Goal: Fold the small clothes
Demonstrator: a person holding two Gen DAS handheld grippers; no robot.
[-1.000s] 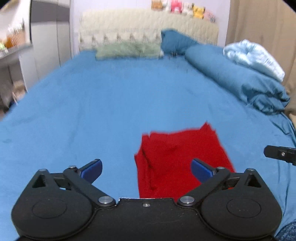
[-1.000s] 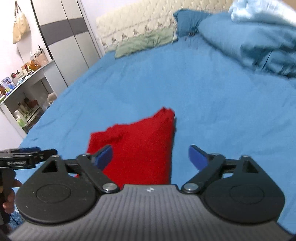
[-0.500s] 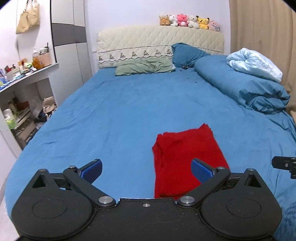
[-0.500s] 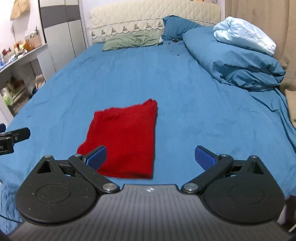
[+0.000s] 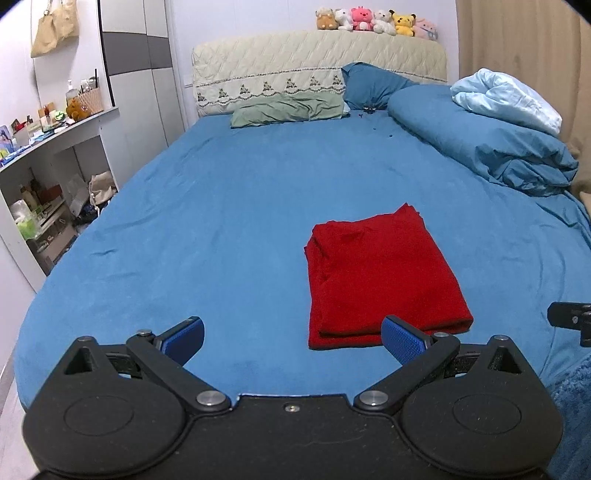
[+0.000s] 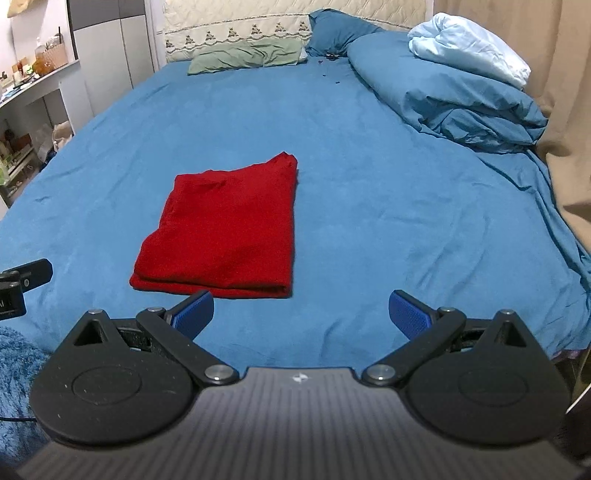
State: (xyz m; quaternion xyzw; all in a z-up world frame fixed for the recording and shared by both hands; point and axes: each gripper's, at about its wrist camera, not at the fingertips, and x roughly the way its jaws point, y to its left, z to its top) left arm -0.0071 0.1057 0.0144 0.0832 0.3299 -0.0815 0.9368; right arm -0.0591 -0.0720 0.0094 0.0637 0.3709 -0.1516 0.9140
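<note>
Cloth [image 5: 384,273], red, lies folded into a flat rectangle on the sheet [image 5: 229,221], edges roughly aligned. Left gripper [image 5: 293,338] sits just short of its near edge, fingers spread wide, holding nothing. Right gripper [image 6: 301,314] likewise: fingers apart, empty, cloth [image 6: 225,229] ahead and to its left. Duvet [image 6: 454,96] bunched far right.

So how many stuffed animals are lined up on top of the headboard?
6, in a row along the headboard top toward its right end: tan, white, pink, white, yellow, pale pink. Others could be hidden behind them.
</note>
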